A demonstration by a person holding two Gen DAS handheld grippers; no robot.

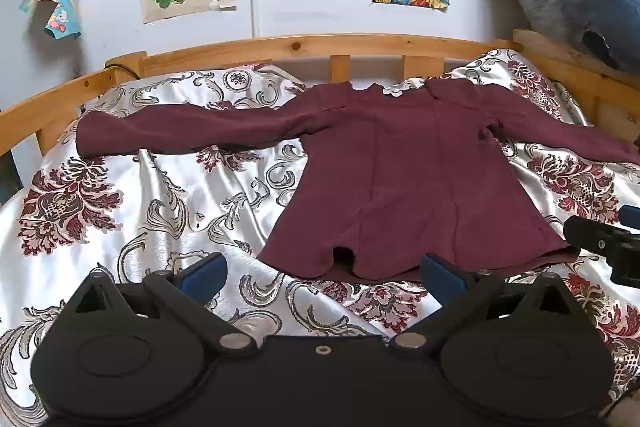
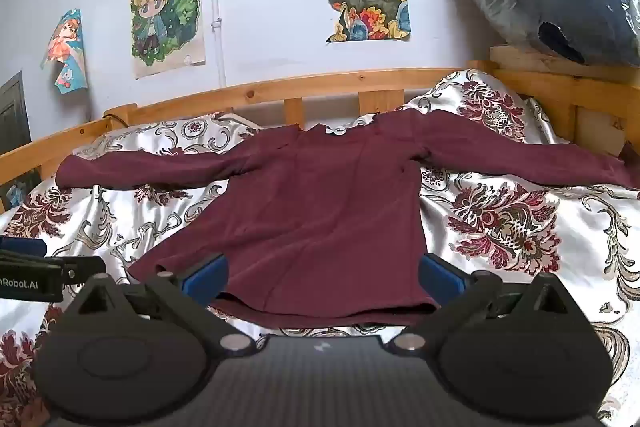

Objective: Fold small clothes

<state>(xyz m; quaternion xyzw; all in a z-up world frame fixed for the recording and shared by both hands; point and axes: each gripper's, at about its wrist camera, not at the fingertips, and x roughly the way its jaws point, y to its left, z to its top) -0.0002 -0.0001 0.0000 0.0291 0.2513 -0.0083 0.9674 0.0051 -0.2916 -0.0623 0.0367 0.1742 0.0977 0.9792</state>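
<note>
So there's a maroon long-sleeve top (image 1: pixel 404 179) laid flat on the bed's floral satin cover (image 1: pixel 132 195), both sleeves spread out, collar toward the wooden bed rail (image 1: pixel 280 47). Left gripper (image 1: pixel 322 273) sits wide open just off the hem, holding nothing. Right gripper (image 2: pixel 322 277) is also wide open and empty, its blue pads (image 2: pixel 208 277) at the hem's two sides. Drawings (image 2: pixel 164 19) taped on the wall.

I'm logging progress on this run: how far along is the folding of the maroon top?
Done: the maroon top lies spread flat on the patterned bedspread, both sleeves stretched out sideways. In hand: nothing; the left gripper and right gripper are both open near the hem, gripping no cloth. Left: every fold, sleeves and body alike.
</note>
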